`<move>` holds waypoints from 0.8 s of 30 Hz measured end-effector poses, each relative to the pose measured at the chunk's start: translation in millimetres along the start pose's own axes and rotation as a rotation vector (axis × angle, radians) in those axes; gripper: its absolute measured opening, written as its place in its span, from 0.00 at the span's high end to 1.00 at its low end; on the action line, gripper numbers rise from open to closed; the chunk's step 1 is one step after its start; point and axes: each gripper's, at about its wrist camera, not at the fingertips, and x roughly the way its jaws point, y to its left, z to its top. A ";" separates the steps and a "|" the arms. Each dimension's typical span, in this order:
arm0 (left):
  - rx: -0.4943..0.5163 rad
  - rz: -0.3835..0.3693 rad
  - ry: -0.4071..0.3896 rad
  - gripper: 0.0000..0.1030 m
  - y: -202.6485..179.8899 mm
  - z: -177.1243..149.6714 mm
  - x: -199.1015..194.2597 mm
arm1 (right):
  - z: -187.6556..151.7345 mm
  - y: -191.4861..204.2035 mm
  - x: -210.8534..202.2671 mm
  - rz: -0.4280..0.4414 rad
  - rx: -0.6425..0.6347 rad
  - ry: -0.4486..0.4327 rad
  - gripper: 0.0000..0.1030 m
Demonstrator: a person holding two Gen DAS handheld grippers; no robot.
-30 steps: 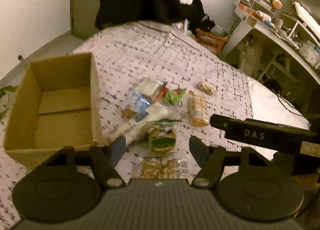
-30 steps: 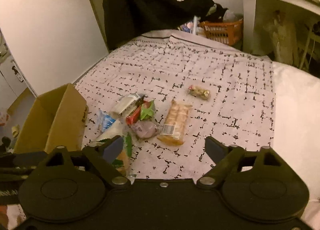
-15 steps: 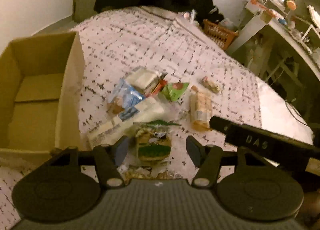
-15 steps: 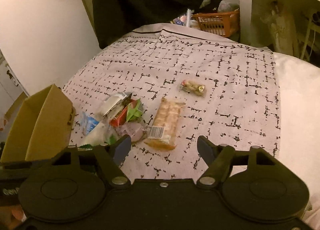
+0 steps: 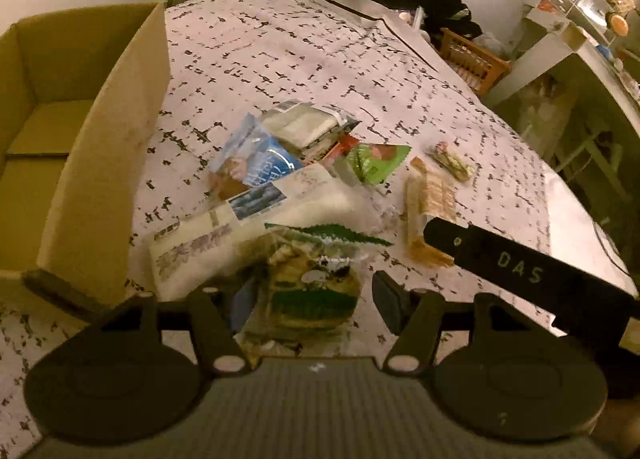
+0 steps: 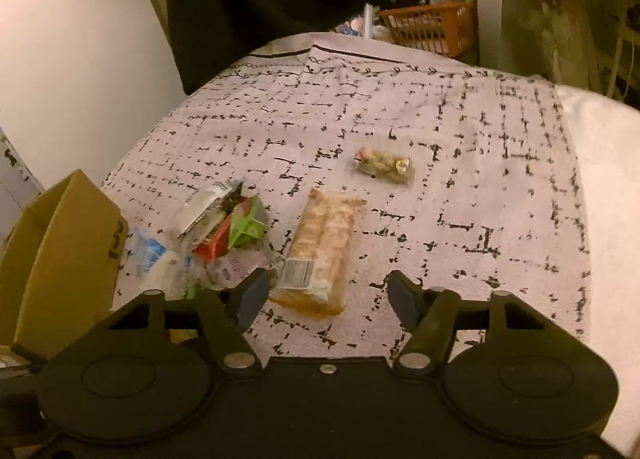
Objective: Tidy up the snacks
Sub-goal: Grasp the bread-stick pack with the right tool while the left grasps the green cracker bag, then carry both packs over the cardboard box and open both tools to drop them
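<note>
With the left gripper [image 5: 308, 301] spread around the green-banded snack bag [image 5: 310, 291] on the bed [image 6: 440, 179] and the right gripper [image 6: 326, 297] closing, empty, over the cracker pack [image 6: 322, 247], either slippery wrapper could squirt aside, missing the cardboard box [image 5: 92, 163].

Box: the cardboard box [image 5: 100, 163] sits on the bedspread [image 5: 304, 59], left of my snacks.
Pile: the snack heap [image 5: 276, 163] lies just beside the box.
Crackers: the cracker sleeve [image 6: 324, 251] lies right of the heap.
Small packet: the small packet [image 6: 384, 165] lies beyond the crackers, apart.
Basket: the basket [image 6: 432, 29] stands behind the bed.
</note>
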 end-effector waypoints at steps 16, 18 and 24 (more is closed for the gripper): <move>0.054 0.047 -0.021 0.54 -8.4 -1.0 -19.3 | -2.6 19.8 24.9 -0.044 -0.112 -0.005 0.64; 0.087 0.033 -0.035 0.54 -11.3 -0.8 -29.3 | -2.9 19.1 19.8 -0.056 -0.101 -0.008 0.64; 0.136 0.026 -0.056 0.54 -14.9 2.4 -55.5 | 0.5 17.8 -10.8 -0.016 -0.070 -0.080 0.65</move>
